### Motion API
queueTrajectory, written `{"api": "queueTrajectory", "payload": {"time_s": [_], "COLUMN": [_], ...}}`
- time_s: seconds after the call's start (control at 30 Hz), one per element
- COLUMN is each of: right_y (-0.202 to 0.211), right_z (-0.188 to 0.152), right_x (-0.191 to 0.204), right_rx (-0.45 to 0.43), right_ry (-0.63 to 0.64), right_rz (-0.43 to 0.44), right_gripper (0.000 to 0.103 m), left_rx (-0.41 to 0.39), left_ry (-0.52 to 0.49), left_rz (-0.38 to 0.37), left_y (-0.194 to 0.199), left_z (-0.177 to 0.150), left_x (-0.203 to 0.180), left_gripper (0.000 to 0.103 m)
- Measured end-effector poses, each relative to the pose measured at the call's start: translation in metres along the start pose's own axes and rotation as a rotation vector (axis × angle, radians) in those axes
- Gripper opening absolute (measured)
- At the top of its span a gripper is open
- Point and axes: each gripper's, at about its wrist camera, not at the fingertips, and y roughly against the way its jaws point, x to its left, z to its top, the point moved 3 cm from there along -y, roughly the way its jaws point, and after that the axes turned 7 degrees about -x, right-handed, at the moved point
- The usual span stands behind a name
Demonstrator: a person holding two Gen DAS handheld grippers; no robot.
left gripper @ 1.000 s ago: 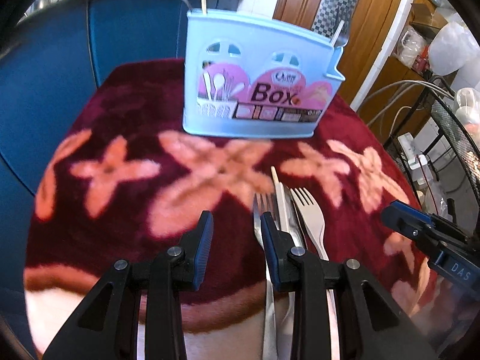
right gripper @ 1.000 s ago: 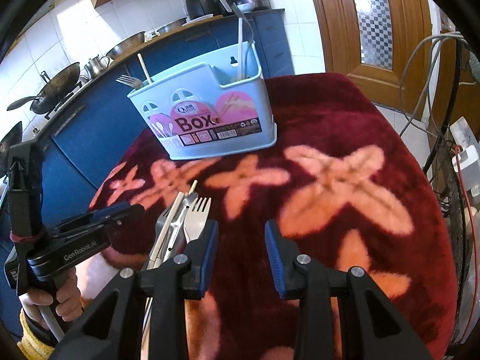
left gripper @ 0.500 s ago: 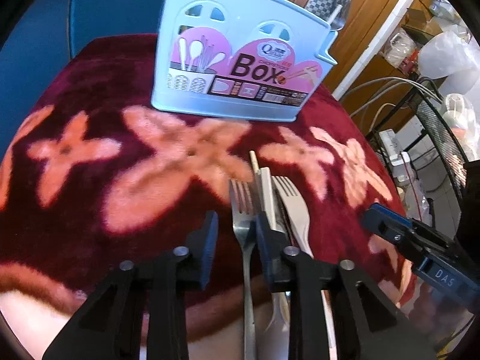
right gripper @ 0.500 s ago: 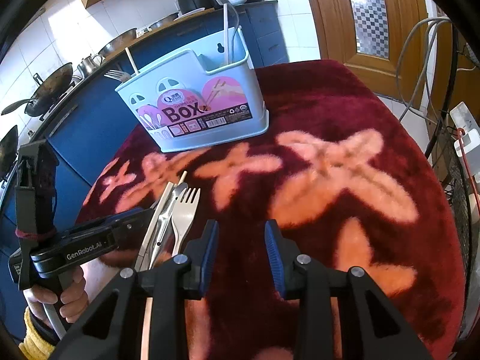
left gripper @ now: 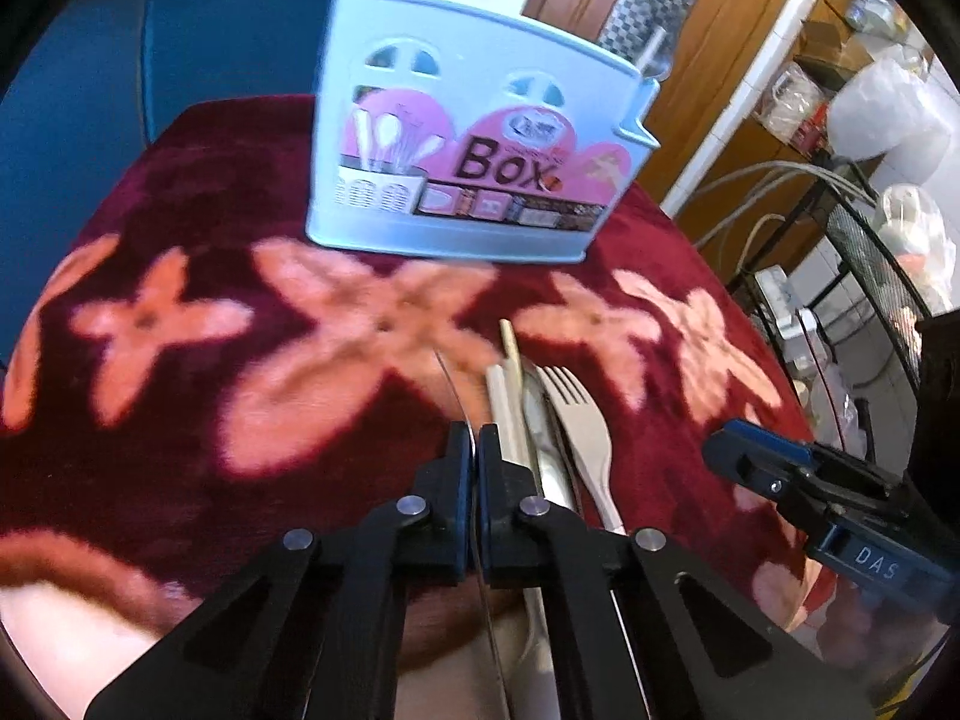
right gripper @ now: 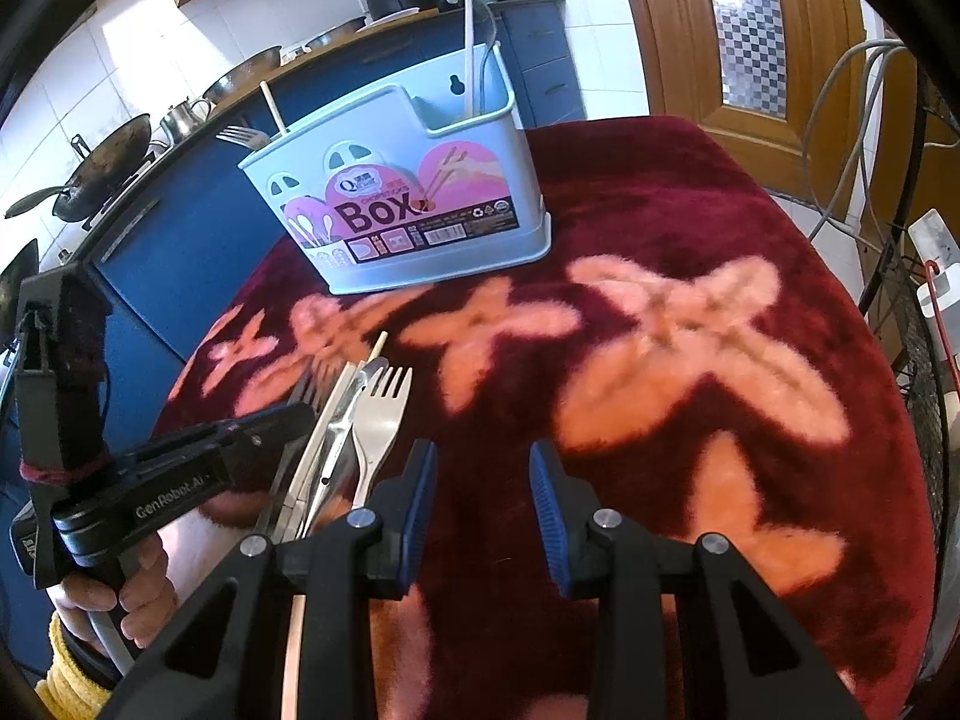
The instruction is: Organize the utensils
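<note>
A: Lighting is bright daylight; a sunlit patch falls on the tiled wall (right gripper: 129,30). Both views show fisheye bending and black corners.

B: Left view is motion-blurred across the blanket (left gripper: 360,324); right view is sharper.

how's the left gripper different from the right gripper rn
The left gripper is shut on the metal fork, seen edge-on as a thin line between its blue pads; the right gripper is open and holds nothing. The left one sits at the utensil pile's left edge; the right one hangs over bare red cloth beside the pale fork. Both are black and point toward the blue utensil box.
</note>
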Motion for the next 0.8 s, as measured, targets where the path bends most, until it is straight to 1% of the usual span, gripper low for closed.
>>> {"api": "queueTrajectory", "payload": {"time_s": [0.2, 0.33, 0.47, 0.57, 0.77, 0.8], "right_y": [-0.008, -0.018, -0.031, -0.041, -0.052, -0.053], "right_z": [-0.001, -0.002, -0.004, -0.005, -0.002, -0.001], "right_x": [0.010, 0.021, 0.030, 0.034, 0.038, 0.038], "right_rx": [0.027, 0.055, 0.086, 0.103, 0.107, 0.108], "right_ry": [-0.001, 0.011, 0.014, 0.020, 0.040, 0.043], "right_rz": [0.044, 0.069, 0.093, 0.086, 0.084, 0.080], "right_gripper": [0.035, 0.035, 0.035, 0.035, 0.036, 0.034], "left_rx": [-0.031, -0.065, -0.094, -0.109, -0.114, -0.113], "left_ry": [0.023, 0.011, 0.002, 0.000, 0.018, 0.020], "left_rz": [0.048, 0.081, 0.095, 0.103, 0.097, 0.097], "left_y": [0.008, 0.016, 0.026, 0.032, 0.032, 0.032], "left_z": [0.004, 0.006, 0.009, 0.010, 0.010, 0.010], "left_x": [0.014, 0.019, 0.023, 0.027, 0.032, 0.032], "left_gripper": [0.000, 0.000, 0.000, 0.000, 0.000, 0.000]}}
